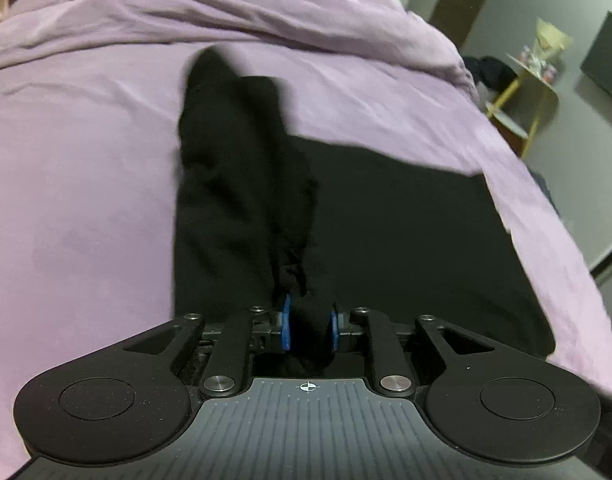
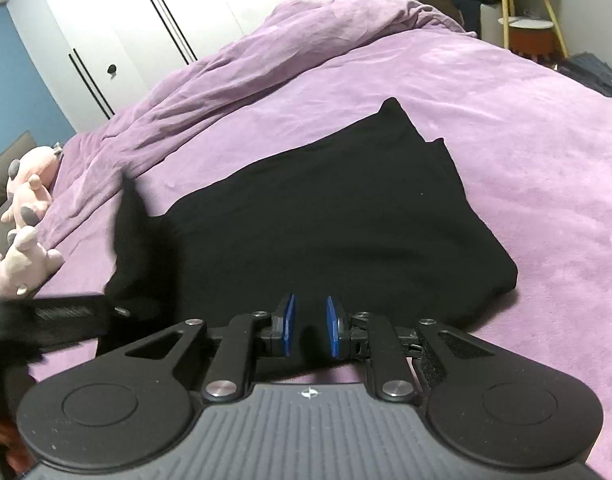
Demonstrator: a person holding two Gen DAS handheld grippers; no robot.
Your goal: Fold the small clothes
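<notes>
Left wrist view: left tool (image 1: 309, 328) clamps a bunched edge of the black garment (image 1: 386, 232) | rest spreads ahead-right on the bed (image 1: 85, 160) | right tool (image 2: 310, 328) narrow, empty, at its near edge.

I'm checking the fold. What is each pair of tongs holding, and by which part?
The left tongs pinch a bunched fold of the black garment, lifted off the purple bedspread. The right tongs hold nothing.
</notes>
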